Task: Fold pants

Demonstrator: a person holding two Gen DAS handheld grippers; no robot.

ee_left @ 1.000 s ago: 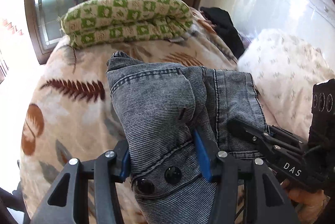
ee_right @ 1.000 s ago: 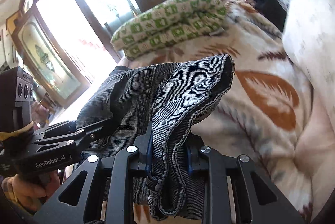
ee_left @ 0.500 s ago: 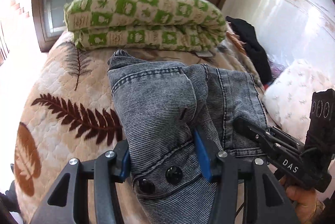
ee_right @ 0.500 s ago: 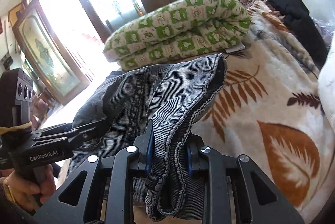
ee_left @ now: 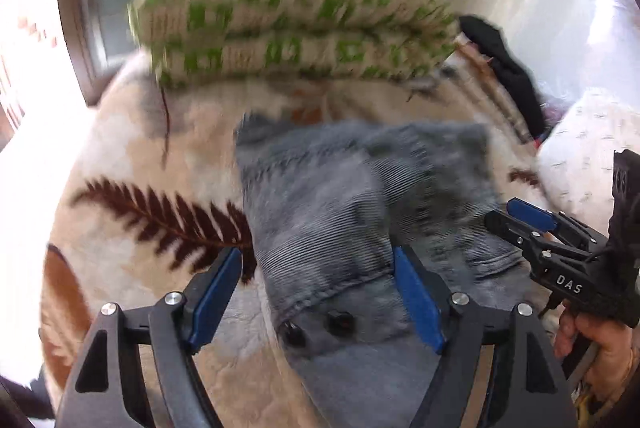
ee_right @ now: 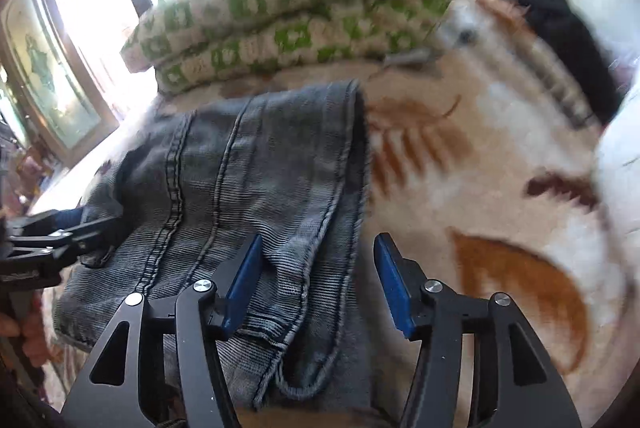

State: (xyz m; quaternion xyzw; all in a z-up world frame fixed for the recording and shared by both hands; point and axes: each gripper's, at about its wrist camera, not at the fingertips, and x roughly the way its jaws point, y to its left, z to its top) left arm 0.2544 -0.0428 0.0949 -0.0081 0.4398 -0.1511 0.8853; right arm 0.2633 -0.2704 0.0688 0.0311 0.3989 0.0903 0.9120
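Note:
The grey denim pants (ee_left: 340, 195) lie folded in a thick bundle on the leaf-patterned bedspread (ee_left: 140, 187), the two-button waistband nearest me. My left gripper (ee_left: 316, 292) straddles that waistband with its jaws opening; the left pad (ee_left: 216, 292) stands clear of the cloth. In the right wrist view the pants (ee_right: 260, 163) show their seams and hem edge. My right gripper (ee_right: 318, 282) is over the hem, jaws opening, with cloth between the pads but not pinched. Each gripper shows in the other's view: the right gripper (ee_left: 528, 224), the left gripper (ee_right: 60, 232).
A folded green-checked quilt (ee_left: 288, 27) lies just beyond the pants, below the windows. A black garment (ee_left: 508, 67) lies at the far right of the bed, with a white pillow (ee_left: 588, 147) beside it. A hand (ee_left: 592, 340) holds the right gripper. Both views are blurred.
Both grippers were shut on the pants and have now spread their jaws off the cloth. The bundle has settled onto the bedspread, closer to the quilt.

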